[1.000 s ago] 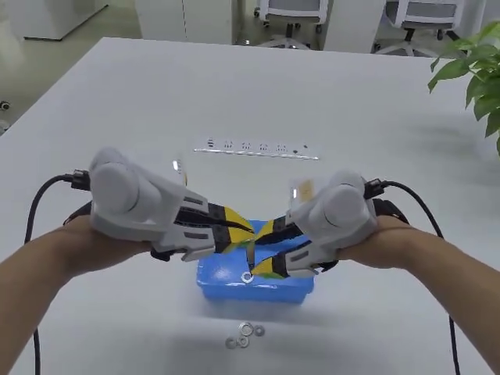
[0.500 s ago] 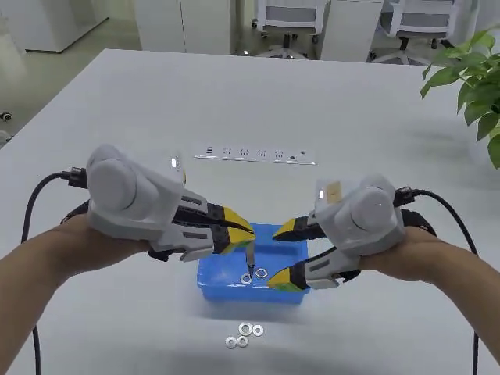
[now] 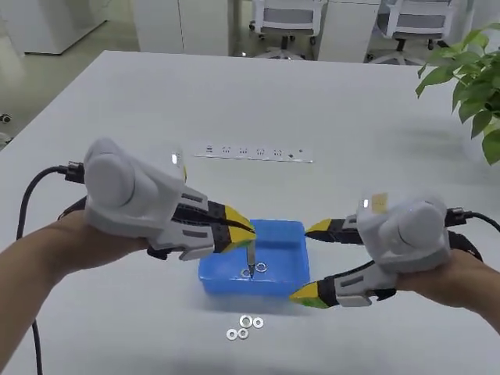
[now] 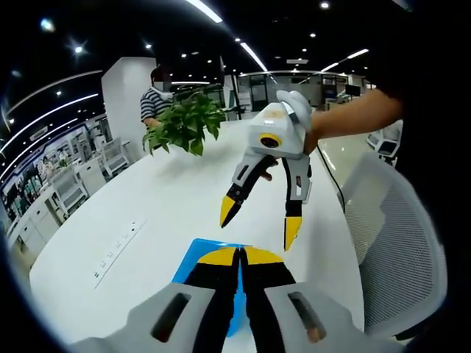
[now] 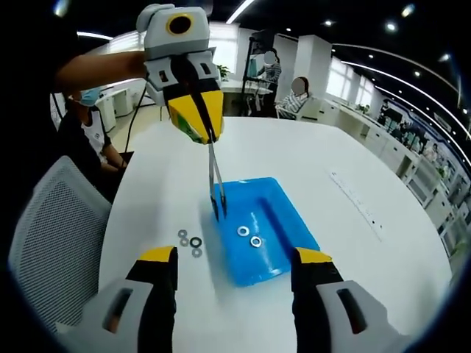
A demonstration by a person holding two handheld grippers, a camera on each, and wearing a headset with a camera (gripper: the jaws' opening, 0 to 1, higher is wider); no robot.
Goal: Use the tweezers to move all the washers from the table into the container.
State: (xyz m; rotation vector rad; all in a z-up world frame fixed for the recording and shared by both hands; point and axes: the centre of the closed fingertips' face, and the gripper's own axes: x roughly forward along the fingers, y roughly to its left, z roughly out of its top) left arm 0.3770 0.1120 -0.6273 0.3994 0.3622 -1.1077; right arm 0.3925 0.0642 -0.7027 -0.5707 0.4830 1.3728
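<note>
1. The left gripper (image 3: pixel 238 233) is clamped shut on the upper end of the tweezers (image 3: pixel 250 259). They hang nearly upright with the tips pointing down, so that they can be lowered onto small parts.
2. The tweezer tips are positioned inside the blue container (image 3: pixel 291 234), near its front wall. No washer is seen between them. This is judged to be the release position.
3. Two washers (image 3: pixel 255 269) lie flat on the container floor, just beside the tips.
4. Three washers (image 3: pixel 244 326) lie clustered on the table (image 3: pixel 351 133), just in front of the container. These are the parts to be transferred, so the task is judged to be partly complete.
5. The right gripper (image 3: pixel 308 262) is held to the right of the container with its jaws spread wide and nothing between them. It is kept apart from the tweezers, presumably to leave the working area unobstructed.
6. For the next pick, the tips need to close on a thin washer edge. Slippage is the likely risk.
</note>
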